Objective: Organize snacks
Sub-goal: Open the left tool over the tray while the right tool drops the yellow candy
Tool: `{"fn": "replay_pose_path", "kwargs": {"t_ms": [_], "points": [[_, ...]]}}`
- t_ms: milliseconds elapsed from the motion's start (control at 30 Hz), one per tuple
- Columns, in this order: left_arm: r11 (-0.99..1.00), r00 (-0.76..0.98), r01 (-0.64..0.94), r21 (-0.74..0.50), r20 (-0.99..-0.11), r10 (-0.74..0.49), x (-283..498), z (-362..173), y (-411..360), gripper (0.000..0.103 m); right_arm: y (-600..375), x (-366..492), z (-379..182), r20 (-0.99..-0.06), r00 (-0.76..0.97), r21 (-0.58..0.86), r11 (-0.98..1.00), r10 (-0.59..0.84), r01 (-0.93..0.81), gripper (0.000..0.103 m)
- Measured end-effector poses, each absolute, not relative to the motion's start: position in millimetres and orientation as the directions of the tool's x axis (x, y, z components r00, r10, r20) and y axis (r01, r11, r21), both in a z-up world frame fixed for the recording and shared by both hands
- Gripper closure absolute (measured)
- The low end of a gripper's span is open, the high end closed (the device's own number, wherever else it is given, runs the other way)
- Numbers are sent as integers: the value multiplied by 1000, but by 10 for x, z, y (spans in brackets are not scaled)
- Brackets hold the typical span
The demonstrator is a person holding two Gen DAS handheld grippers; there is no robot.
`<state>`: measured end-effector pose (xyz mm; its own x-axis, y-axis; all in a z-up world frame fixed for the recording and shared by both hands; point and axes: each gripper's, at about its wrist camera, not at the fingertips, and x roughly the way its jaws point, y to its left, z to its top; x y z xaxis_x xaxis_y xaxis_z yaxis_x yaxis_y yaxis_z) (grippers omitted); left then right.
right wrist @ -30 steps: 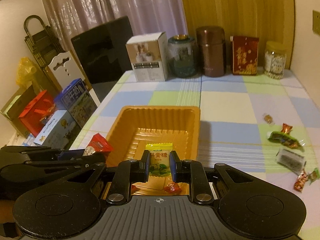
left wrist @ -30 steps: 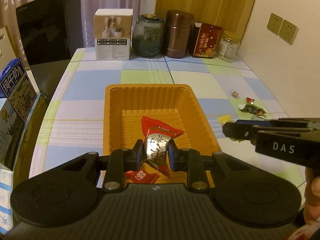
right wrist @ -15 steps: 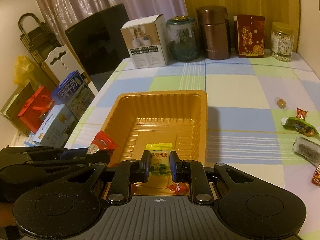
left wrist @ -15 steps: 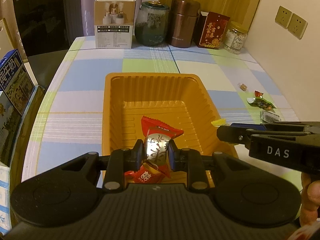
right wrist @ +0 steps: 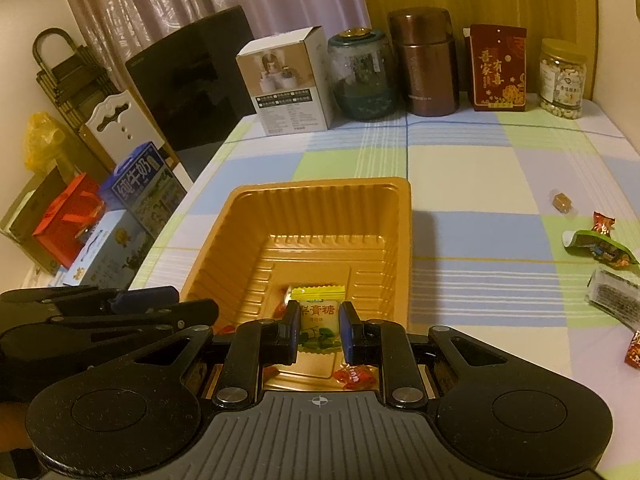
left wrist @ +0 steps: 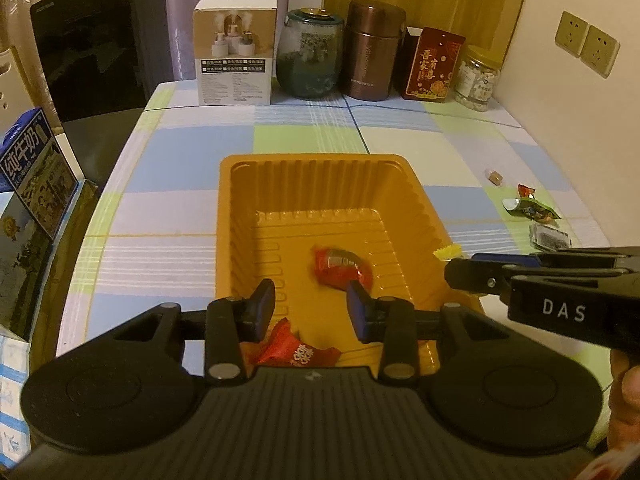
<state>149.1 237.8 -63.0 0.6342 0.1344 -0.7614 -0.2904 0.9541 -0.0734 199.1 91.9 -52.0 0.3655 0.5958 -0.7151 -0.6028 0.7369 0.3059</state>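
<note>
An orange plastic tray [left wrist: 320, 168] [right wrist: 320, 196] sits on the checked tablecloth. My left gripper [left wrist: 311, 308] is open over the tray's near end; a red candy [left wrist: 340, 268] lies on the tray floor just ahead of it, and another red wrapper [left wrist: 296, 350] lies under it. My right gripper [right wrist: 319, 332] is shut on a yellow-green candy packet [right wrist: 318, 320] above the tray's near end. A small red candy [right wrist: 354, 374] lies below it. The right gripper also shows from the side in the left wrist view [left wrist: 454, 270].
Loose snacks lie on the cloth right of the tray: a green-wrapped one [right wrist: 600, 246], a clear packet [right wrist: 614, 296], a small brown candy [right wrist: 562, 202]. A white box [left wrist: 235, 50], jars and a red box [left wrist: 434, 66] line the far edge. Milk cartons [right wrist: 140, 188] stand left of the table.
My left gripper opened and let go of the red candy, which now lies on the tray floor. My right gripper still holds the yellow-green packet over the tray.
</note>
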Motion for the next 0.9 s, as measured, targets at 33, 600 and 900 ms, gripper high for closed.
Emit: {"fn": "replay_pose_path", "kwargs": {"t_ms": [33, 600, 900], "points": [[953, 635, -294, -70, -759, 140, 1479, -617, 2388, 68, 925, 1987, -517, -716, 365, 305, 736, 596, -604, 82], [945, 637, -319, -69, -754, 160, 1385, -527, 2443, 68, 886, 1982, -391, -648, 378, 395, 716, 661, -576, 30], [944, 657, -319, -81, -737, 159, 1294, -399, 2332, 58, 438, 1959, -338, -672, 449, 364, 792, 588, -491, 30]]}}
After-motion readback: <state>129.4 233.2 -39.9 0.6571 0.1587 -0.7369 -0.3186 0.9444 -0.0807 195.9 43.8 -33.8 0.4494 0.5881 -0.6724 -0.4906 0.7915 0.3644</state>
